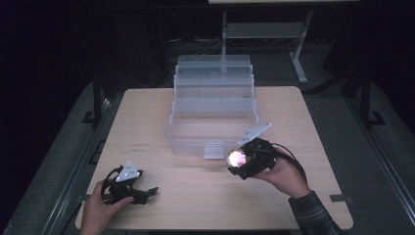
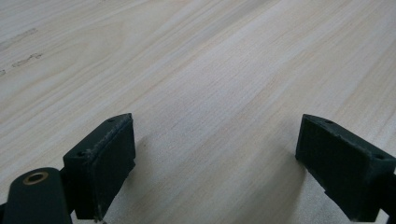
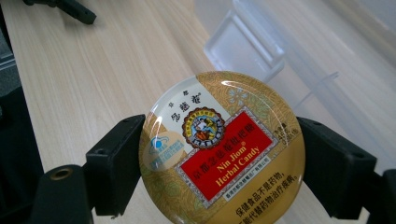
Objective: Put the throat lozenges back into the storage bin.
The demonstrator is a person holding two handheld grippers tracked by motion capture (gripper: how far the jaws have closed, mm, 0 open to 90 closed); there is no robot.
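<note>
Round candy tin sits clamped edge-to-edge in the right gripper, just in front of the clear organizer box. Looks light, rigid, glossy, probably slippery; rim grip makes sense. Left gripper rests spread apart on the table.

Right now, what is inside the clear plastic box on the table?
The tiered clear box stands open, and its bottom compartment looks empty. The upper trays are too hazy to judge. The candy tin is outside it, clamped in the right gripper.

left tool: black, grey three-cornered plate | right tool: black, cable | plaid sleeve
</note>
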